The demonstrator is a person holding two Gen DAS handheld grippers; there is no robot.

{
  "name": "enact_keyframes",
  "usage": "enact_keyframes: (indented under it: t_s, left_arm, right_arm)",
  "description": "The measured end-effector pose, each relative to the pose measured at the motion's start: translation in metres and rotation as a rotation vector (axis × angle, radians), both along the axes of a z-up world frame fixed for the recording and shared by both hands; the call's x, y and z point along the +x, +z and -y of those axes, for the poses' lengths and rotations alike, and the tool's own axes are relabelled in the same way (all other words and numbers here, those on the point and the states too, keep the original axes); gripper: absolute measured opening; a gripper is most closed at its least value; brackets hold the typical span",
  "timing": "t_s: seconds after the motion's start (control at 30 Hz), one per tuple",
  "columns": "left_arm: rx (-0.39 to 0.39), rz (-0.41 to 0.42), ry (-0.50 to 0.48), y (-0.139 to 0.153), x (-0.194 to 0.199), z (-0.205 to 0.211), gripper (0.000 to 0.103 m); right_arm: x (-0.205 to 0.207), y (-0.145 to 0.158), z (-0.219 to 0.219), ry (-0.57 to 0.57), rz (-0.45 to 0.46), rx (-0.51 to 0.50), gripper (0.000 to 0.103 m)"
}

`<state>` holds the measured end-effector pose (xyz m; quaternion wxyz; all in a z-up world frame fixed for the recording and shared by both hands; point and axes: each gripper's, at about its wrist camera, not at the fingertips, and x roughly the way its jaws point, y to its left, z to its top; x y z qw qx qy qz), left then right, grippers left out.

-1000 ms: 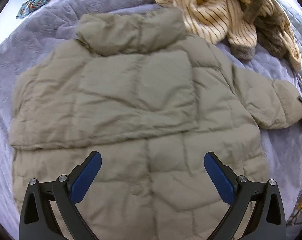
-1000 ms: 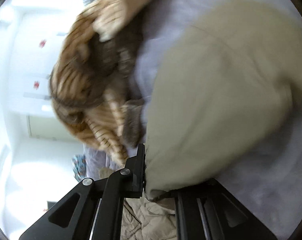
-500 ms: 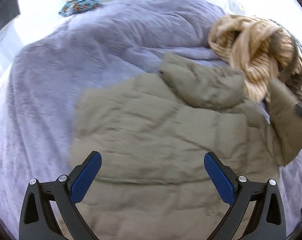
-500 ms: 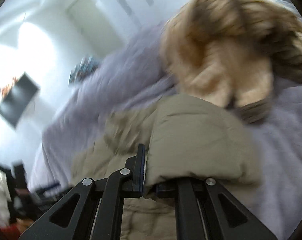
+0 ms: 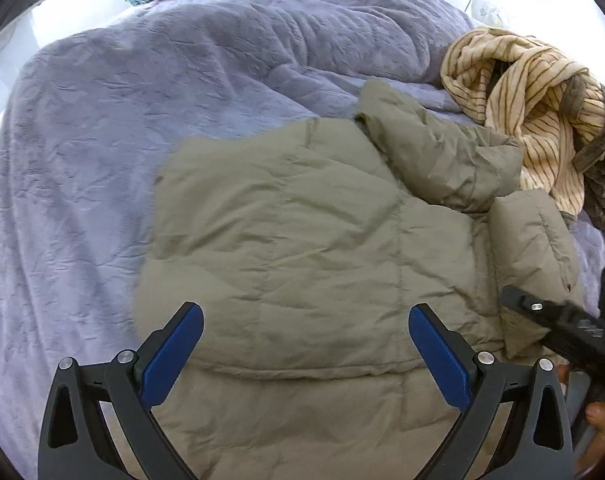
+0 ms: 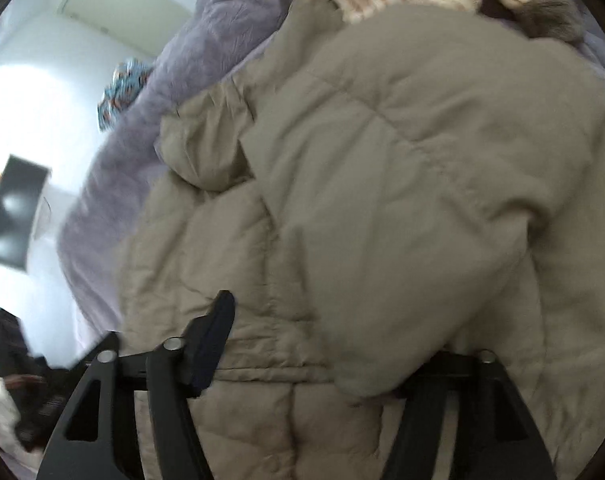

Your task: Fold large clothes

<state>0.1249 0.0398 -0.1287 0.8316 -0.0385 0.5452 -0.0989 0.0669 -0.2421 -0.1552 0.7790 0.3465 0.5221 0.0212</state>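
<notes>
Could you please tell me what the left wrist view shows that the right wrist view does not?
Only the left wrist view shows the open left gripper with blue pads, hovering above the jacket, and a white door behind the bed. Only the right wrist view shows a dark screen on the wall. Both share the khaki puffer jacket, purple bedcover, striped garment and right gripper.

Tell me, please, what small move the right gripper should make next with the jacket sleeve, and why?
Probably back the right gripper away from the sleeve. Its jaws have just been opening, and the sleeve already lies folded across the khaki puffer jacket; the cuff still drapes between them, so withdrawing gently should leave the fold undisturbed.
</notes>
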Motion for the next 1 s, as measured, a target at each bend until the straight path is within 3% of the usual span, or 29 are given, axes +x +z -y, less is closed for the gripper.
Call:
enact_keyframes:
  t_s: [0.17, 0.37, 0.43, 0.47, 0.5, 0.67, 0.73, 0.77, 0.83, 0.87, 0.9, 1.0]
  left_arm:
    - [-0.051, -0.005, -0.013, 0.000, 0.003, 0.007, 0.103]
    - [-0.167, 0.030, -0.037, 0.013, 0.008, -0.008, 0.103]
    - [-0.216, 0.040, -0.047, 0.019, 0.009, -0.015, 0.103]
    - [-0.239, 0.043, -0.052, 0.022, 0.009, -0.020, 0.103]
    - [-0.252, 0.045, -0.055, 0.024, 0.010, -0.024, 0.103]
    - [-0.307, 0.047, -0.036, 0.028, 0.011, -0.046, 0.103]
    - [-0.330, 0.042, -0.012, 0.028, 0.011, -0.055, 0.103]
    - [-0.339, 0.040, -0.001, 0.028, 0.011, -0.058, 0.103]
    - [-0.357, 0.036, 0.019, 0.027, 0.011, -0.064, 0.103]
    - [-0.366, 0.031, 0.029, 0.026, 0.011, -0.067, 0.103]
    - [-0.372, 0.027, 0.034, 0.025, 0.011, -0.069, 0.103]
    - [-0.383, 0.002, 0.025, 0.022, 0.011, -0.067, 0.103]
  right_arm:
    - [-0.028, 0.028, 0.036, -0.152, 0.050, 0.059, 0.069]
    - [-0.033, 0.014, 0.102, -0.410, 0.051, 0.230, 0.068]
    - [-0.026, 0.020, 0.109, -0.432, 0.076, 0.237, 0.053]
    - [-0.017, 0.027, 0.105, -0.410, 0.091, 0.217, 0.034]
    - [-0.009, 0.036, 0.098, -0.371, 0.111, 0.197, 0.027]
    - [0.034, 0.084, 0.014, -0.053, 0.217, 0.000, 0.026]
    - [0.039, 0.090, -0.029, 0.087, 0.225, -0.079, 0.027]
    - [0.039, 0.089, -0.049, 0.146, 0.218, -0.122, 0.027]
    - [0.037, 0.080, -0.090, 0.272, 0.186, -0.209, 0.043]
    - [0.036, 0.074, -0.104, 0.308, 0.171, -0.232, 0.059]
    - [0.032, 0.066, -0.120, 0.353, 0.148, -0.255, 0.064]
    - [0.019, 0.052, -0.134, 0.400, 0.096, -0.239, 0.064]
